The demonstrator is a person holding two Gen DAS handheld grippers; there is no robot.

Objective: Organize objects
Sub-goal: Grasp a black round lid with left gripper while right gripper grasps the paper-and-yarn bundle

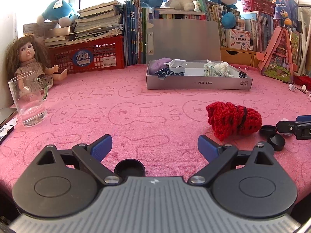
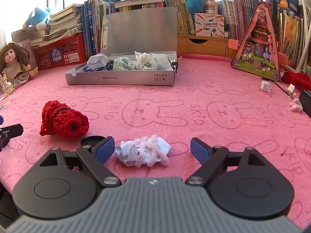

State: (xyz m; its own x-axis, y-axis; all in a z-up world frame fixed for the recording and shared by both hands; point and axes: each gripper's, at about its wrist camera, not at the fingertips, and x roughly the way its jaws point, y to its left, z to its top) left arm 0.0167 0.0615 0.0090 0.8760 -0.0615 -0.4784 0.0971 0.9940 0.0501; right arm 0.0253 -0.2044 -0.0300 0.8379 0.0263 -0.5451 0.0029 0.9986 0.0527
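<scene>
Crumpled paper wad [image 2: 142, 152] lies between the wide-open right gripper [image 2: 152, 150] fingers, and its loose pink yarn may slip out when they close, while the left gripper [image 1: 154, 147] is open too, holding nothing

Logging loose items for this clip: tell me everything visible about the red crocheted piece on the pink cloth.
The red crocheted piece is chunky yarn, rolled into a loose bundle with a thin dark band around its middle and a hollow open end. It lies on its side on the pink bunny-print cloth, near black caps, untouched by either claw.
</scene>
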